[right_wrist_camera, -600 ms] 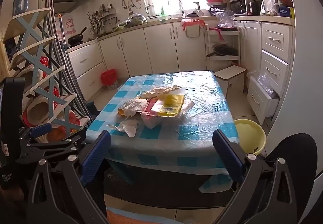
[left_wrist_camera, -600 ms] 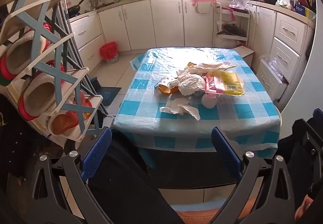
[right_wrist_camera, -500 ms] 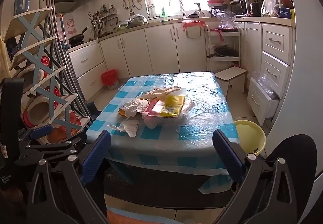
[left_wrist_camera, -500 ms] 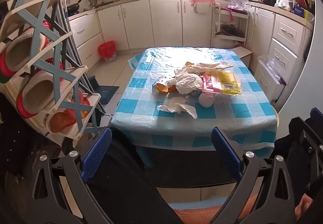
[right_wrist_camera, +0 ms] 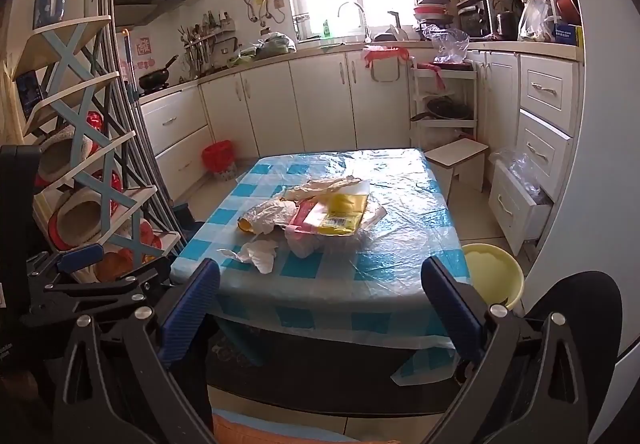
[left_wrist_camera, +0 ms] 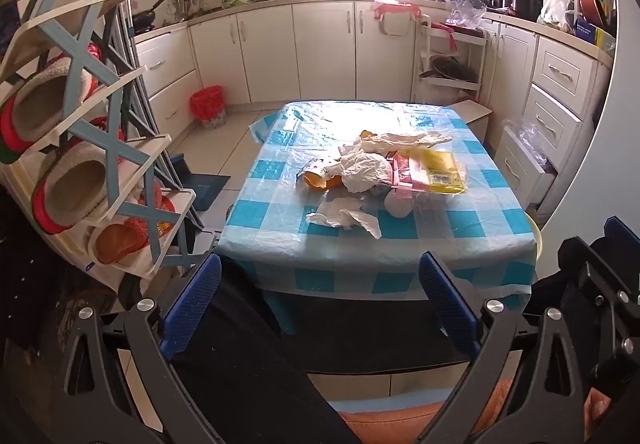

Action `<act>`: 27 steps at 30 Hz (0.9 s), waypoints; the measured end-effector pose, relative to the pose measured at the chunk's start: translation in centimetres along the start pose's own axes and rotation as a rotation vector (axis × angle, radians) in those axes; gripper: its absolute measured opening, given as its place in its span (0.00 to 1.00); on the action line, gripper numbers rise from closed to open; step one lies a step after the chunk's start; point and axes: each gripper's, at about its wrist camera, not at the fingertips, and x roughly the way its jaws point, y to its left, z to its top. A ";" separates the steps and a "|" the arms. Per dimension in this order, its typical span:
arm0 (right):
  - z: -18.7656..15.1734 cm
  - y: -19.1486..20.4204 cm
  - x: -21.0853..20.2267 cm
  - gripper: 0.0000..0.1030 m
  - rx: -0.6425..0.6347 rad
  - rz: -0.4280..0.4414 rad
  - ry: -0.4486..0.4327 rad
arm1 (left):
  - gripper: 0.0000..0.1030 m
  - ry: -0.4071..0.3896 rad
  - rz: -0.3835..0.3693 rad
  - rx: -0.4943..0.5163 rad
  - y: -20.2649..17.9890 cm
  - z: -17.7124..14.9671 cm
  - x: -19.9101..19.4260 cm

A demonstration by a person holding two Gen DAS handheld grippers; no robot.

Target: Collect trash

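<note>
Short of the checked table (left_wrist_camera: 472, 222), both claws, left gripper (left_wrist_camera: 320, 304) and right gripper (right_wrist_camera: 320, 308), spread wide and empty; best to begin with the nearest crumpled tissue (left_wrist_camera: 344, 218), pinching low.

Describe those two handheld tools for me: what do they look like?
Both match. The left tool and the right tool each have two flat, ribbed blue fingers on black openwork linkage arms shaped like triangles, joined by shiny silver bolts. No cables or markings show. The right wrist view also catches the left tool from the side, black with a blue finger.
</note>
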 end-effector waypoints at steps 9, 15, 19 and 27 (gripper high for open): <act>-0.1 0.1 0.3 0.94 -0.005 0.008 0.017 | 0.92 0.021 0.006 -0.013 0.4 -0.1 0.6; -0.1 0.0 0.5 0.94 0.000 0.013 0.027 | 0.92 0.026 0.008 -0.017 0.6 -0.1 0.7; -0.1 0.1 0.6 0.94 -0.001 0.014 0.031 | 0.92 0.026 0.008 -0.018 0.6 0.0 0.7; -0.3 0.0 0.8 0.94 0.000 0.020 0.039 | 0.92 0.027 0.007 -0.017 0.6 -0.1 0.7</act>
